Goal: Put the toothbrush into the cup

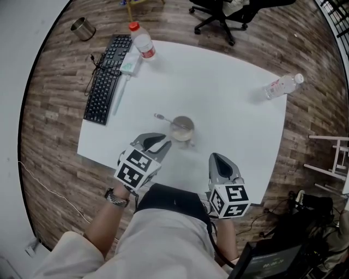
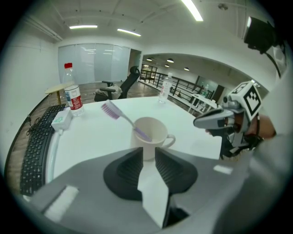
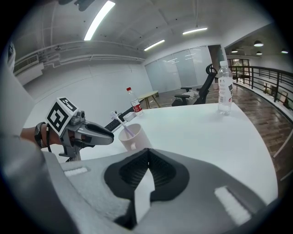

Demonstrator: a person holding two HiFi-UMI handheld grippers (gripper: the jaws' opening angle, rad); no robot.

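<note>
A white mug (image 1: 182, 129) stands near the middle of the white table (image 1: 229, 103). A purple toothbrush (image 1: 161, 117) rests in the mug, handle down, its bristle end leaning out over the rim to the left. In the left gripper view the mug (image 2: 151, 136) sits just beyond the tips, with the toothbrush (image 2: 120, 116) slanting up to the left. My left gripper (image 1: 162, 144) is open beside the mug with nothing between its fingers. My right gripper (image 1: 219, 161) hovers near the table's front edge, shut and empty, to the right of the mug (image 3: 130, 137).
A black keyboard (image 1: 106, 79) and a white adapter (image 1: 131, 62) lie at the far left. A red-capped bottle (image 1: 143, 42) stands behind them. A clear bottle (image 1: 281, 85) lies at the far right corner. A metal bin (image 1: 83, 28) and an office chair (image 1: 223, 13) are on the floor.
</note>
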